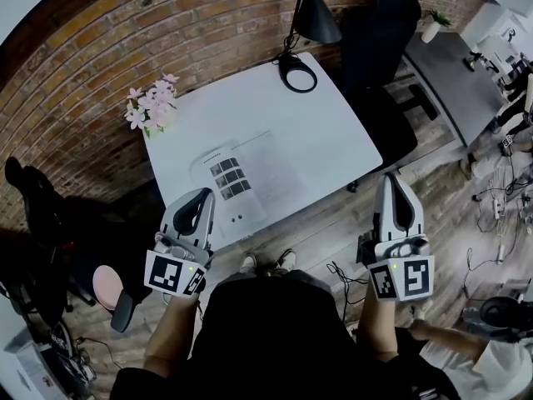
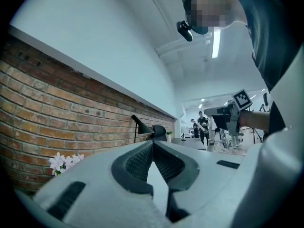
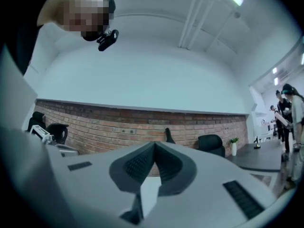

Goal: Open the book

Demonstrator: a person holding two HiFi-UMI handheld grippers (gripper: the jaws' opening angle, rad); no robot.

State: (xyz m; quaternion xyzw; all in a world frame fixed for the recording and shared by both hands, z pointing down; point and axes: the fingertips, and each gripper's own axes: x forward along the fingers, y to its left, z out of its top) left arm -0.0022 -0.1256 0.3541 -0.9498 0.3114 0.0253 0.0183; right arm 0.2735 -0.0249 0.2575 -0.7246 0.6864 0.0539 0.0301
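Observation:
The book [image 1: 241, 173] lies open and flat on the white table [image 1: 325, 132], showing a page with dark pictures on its left half. My left gripper [image 1: 202, 194] is held level over the table's near left corner, close to the book's lower left edge and above it. Its jaws meet at the tips with nothing between them, and the left gripper view shows the fingertips [image 2: 153, 141] pressed together. My right gripper [image 1: 391, 177] is raised off the table's right side over the floor. It is shut and empty; its fingertips [image 3: 155, 144] touch.
A black desk lamp [image 1: 312, 15] with a round base [image 1: 298, 72] stands at the table's far edge. Pink flowers [image 1: 151, 105] sit at the far left corner. A black office chair [image 1: 379, 48] and a grey desk [image 1: 454, 82] stand to the right. People [image 3: 289, 113] stand in the distance.

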